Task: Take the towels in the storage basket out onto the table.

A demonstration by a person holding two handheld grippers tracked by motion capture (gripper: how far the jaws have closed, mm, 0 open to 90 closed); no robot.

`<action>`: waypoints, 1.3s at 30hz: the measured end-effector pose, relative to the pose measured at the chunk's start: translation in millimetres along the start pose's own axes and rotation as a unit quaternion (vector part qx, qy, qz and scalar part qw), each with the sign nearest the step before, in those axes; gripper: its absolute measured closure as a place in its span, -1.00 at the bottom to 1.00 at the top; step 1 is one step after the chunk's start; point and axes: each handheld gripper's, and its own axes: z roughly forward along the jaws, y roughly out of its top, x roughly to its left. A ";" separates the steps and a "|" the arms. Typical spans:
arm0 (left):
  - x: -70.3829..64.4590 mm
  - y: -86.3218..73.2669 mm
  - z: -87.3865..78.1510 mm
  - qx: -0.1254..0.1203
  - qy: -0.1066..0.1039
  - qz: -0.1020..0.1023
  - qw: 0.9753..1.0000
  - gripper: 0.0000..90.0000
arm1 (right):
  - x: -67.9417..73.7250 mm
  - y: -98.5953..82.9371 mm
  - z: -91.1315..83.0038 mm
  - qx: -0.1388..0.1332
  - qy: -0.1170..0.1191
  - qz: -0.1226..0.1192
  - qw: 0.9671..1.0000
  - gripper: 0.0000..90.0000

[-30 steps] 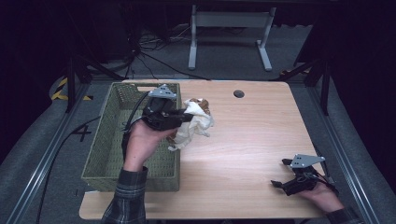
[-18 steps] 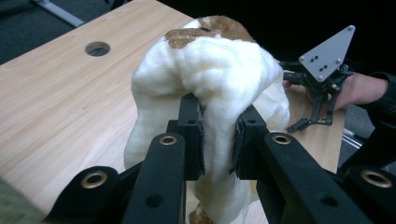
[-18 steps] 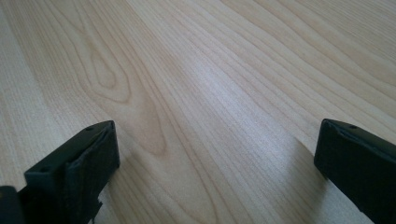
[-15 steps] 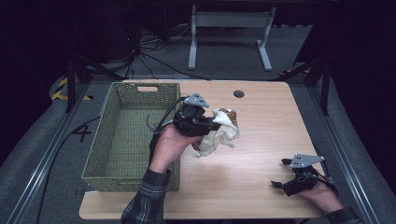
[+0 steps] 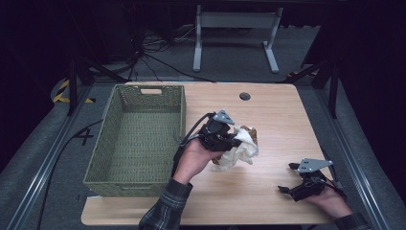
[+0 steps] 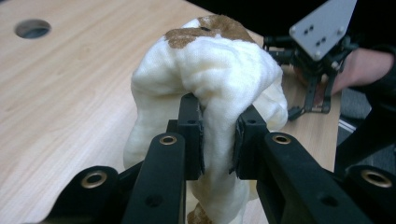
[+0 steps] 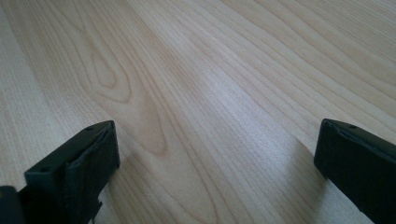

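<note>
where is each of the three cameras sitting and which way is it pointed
High view: fixed above the person's side, looking forward and down on the table and green basket; both forearms enter from the bottom.
Left gripper view: rides the left gripper, looking along its jaws, clamped on a white and brown cloth; the other hand's gripper sits beyond.
Right gripper view: rides the right gripper, looking low across bare wood between its spread jaws.
Shared: the high view and left gripper view both show the cloth and the right gripper.

Lower part of the cream cloth (image 6: 205, 79) hidden behind the left claw (image 6: 218, 140). Right claw (image 7: 215, 154) cut off at the bottom edge. Brown patches unidentifiable.
</note>
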 end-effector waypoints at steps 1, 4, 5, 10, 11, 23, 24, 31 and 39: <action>-0.9 -1.0 5.0 0.004 -0.001 0.002 1.000 0.71 | 0.0 0.0 0.0 0.000 0.000 0.000 1.000 -0.99; -4.5 -4.0 19.6 0.017 0.003 0.005 1.000 0.71 | 0.0 0.0 0.0 0.000 0.000 0.000 1.000 -0.99; -5.5 -5.1 24.5 0.023 0.006 0.009 1.000 0.71 | 0.0 0.0 0.0 0.000 0.000 0.000 1.000 -0.99; -9.0 -13.6 49.4 0.055 0.009 0.017 0.998 0.71 | 0.0 0.0 0.0 0.000 0.000 0.000 1.000 -0.99; -9.3 -15.7 54.1 0.058 0.009 0.020 0.998 0.71 | 0.0 0.0 0.0 0.000 0.000 0.000 1.000 -0.99; -15.8 -38.3 107.5 0.123 -0.003 0.044 0.991 0.70 | 0.2 0.0 -0.1 0.000 0.000 0.000 1.000 -0.99; -15.6 -39.8 110.0 0.124 -0.004 0.040 0.991 0.70 | 0.2 0.0 -0.1 0.000 0.000 0.000 1.000 -0.99; -12.4 -45.9 121.9 0.140 -0.003 0.053 0.989 0.66 | 1.2 -0.7 -1.0 -0.001 0.000 0.001 1.000 -0.96; -13.9 -40.2 94.9 0.101 0.001 0.036 0.994 0.24 | 6.3 3.6 -6.7 0.001 0.015 -0.013 1.000 -0.60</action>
